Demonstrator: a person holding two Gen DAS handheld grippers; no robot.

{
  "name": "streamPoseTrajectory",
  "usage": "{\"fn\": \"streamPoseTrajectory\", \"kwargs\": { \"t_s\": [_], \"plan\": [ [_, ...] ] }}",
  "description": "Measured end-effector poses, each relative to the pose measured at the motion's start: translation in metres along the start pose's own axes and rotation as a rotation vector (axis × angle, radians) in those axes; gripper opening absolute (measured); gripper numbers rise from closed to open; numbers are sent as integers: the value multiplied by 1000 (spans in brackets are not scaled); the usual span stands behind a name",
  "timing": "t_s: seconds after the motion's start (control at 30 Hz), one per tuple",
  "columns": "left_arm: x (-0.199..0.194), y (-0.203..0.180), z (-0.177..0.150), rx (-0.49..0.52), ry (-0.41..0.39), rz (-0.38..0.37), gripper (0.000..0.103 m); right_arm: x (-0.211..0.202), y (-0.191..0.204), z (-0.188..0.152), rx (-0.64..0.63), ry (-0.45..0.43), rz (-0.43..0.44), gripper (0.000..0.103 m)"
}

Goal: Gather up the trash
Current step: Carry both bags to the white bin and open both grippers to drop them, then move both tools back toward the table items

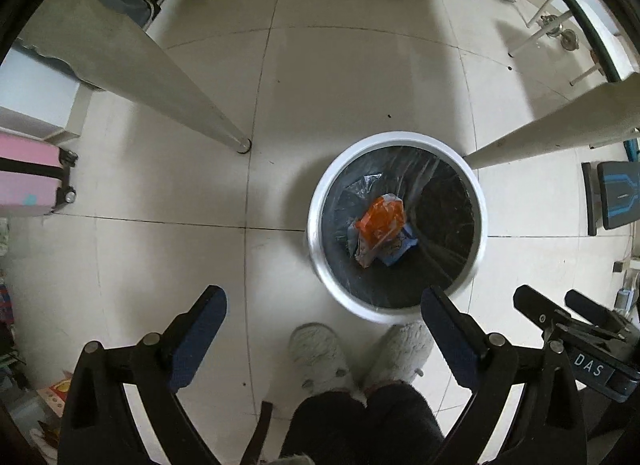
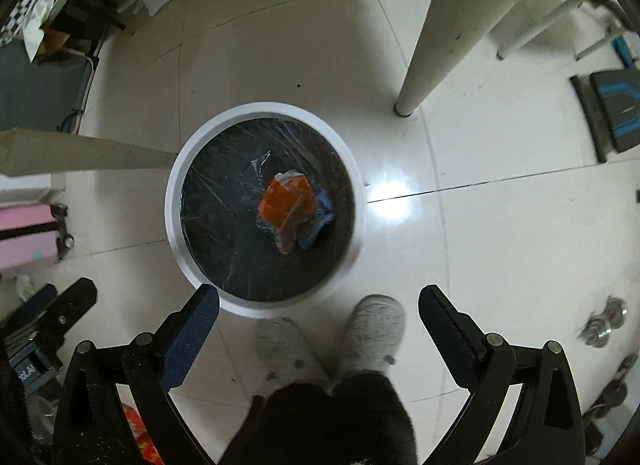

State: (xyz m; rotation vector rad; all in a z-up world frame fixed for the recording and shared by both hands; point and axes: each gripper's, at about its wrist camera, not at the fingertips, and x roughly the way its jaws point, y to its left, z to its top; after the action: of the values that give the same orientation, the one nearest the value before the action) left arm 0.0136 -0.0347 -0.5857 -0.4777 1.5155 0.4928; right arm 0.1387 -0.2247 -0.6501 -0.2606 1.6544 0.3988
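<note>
A round white trash bin (image 1: 316,225) with a black liner stands on the tiled floor, seen from above. Orange and blue wrappers (image 1: 380,221) lie inside it. The bin (image 2: 172,201) and the wrappers (image 2: 286,201) also show in the right wrist view. My left gripper (image 1: 324,305) is open and empty, held above the floor near the bin's front rim. My right gripper (image 2: 320,305) is open and empty, also just in front of the bin. The right gripper's body shows at the lower right of the left wrist view (image 1: 576,325).
Two pale table legs (image 1: 160,77) (image 1: 552,133) flank the bin. The person's grey slippers (image 1: 320,357) stand just in front of it. A pink suitcase (image 1: 28,177) is at the left, a dark blue-marked pad (image 1: 616,193) at the right, boxes and a shoe at the back.
</note>
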Motion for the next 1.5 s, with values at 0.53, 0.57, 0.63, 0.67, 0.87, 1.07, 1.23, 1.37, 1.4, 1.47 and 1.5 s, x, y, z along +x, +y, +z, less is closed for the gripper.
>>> {"fn": "streamPoseTrajectory", "kwargs": {
  "t_s": [0.53, 0.57, 0.63, 0.67, 0.87, 1.07, 1.23, 1.37, 1.4, 1.47, 1.5],
  "plan": [
    [-159, 7, -33, 6, -8, -12, 100, -193, 23, -52, -64, -70, -17, 101],
    [-169, 7, -35, 6, -11, -15, 100, -206, 26, -56, -66, -74, -13, 101],
    [-193, 8, -38, 5, -21, -15, 100, -235, 31, -65, -66, -82, -1, 101],
    [-205, 8, -39, 4, -27, -21, 100, -253, 33, -70, -65, -86, 6, 101],
    [-278, 6, -30, -3, -118, -38, 100, -346, 35, -76, -24, -133, 74, 101],
    [-308, -5, 20, -91, -163, -90, 100, -431, 20, -29, -24, -219, 100, 101],
    [-300, -24, 67, -153, -157, -50, 100, -460, 26, 52, -230, -232, -8, 101],
    [-286, -26, 98, -260, -126, -3, 100, -445, 52, 124, -503, -178, -137, 100],
    [-280, -25, 104, -304, -109, 3, 100, -435, 61, 136, -556, -165, -161, 100],
    [-271, -20, 110, -383, -80, -3, 100, -419, 76, 165, -689, -112, -203, 98],
    [-264, -19, 114, -421, -64, -2, 100, -410, 85, 179, -767, -85, -223, 97]
  ]
}}
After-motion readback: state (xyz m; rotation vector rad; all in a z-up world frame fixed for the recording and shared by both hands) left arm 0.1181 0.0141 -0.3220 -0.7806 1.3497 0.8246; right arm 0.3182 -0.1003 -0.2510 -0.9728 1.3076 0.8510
